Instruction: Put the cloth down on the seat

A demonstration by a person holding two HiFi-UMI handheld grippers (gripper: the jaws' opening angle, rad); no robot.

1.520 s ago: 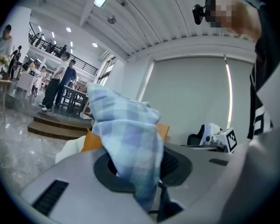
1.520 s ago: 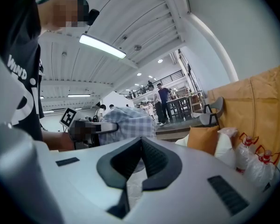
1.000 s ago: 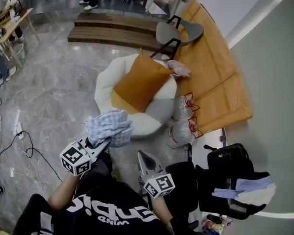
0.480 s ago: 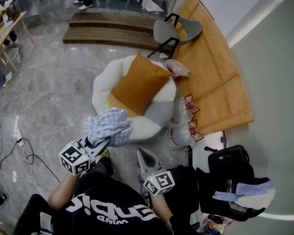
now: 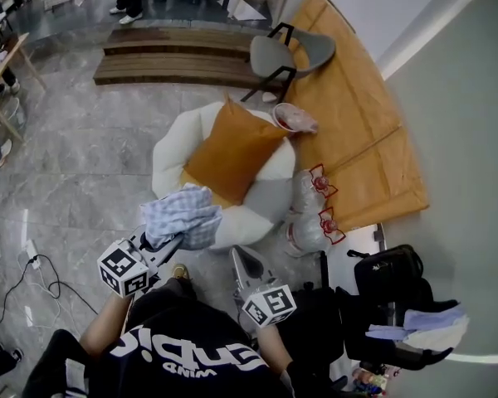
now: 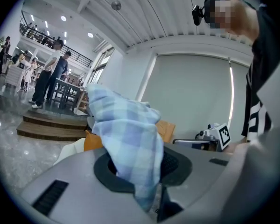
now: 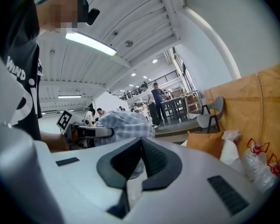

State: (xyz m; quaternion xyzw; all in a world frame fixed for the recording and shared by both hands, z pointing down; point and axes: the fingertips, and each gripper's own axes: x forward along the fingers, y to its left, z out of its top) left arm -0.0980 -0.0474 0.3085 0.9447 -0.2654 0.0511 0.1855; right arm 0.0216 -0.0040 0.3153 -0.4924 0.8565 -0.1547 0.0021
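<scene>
Status: cloth (image 5: 181,214) not down yet. It's bunched in the left gripper (image 5: 170,240), whose jaws are clamped on a fold. The left gripper view shows fabric pinched between the pads, with the rest piled up over the tips and a tail hanging below.

Seat (image 5: 168,149) = the white round pouf on the floor, w/ an orange cushion (image 5: 232,149) lying across most of it. In head view the cloth sits over the pouf's near rim, but it's carried in the air w/ no contact that I can see. Can't tell the height over the rim.

My read: carry/approach phase, roughly halfway. Left to do: reach further over the seat, lower, release, pull back. The cushion takes up much of the top, so the drop spot is either the cushion or the bare white rim.

Pose: both arms out in front of the person, grippers side by side, pointing about level w/ a slight nose-down, both aimed at the pouf. Left one leads. Right gripper (image 5: 241,262) trails near the body, jaws closed tip to tip w/ nothing in them, so idle.
</scene>
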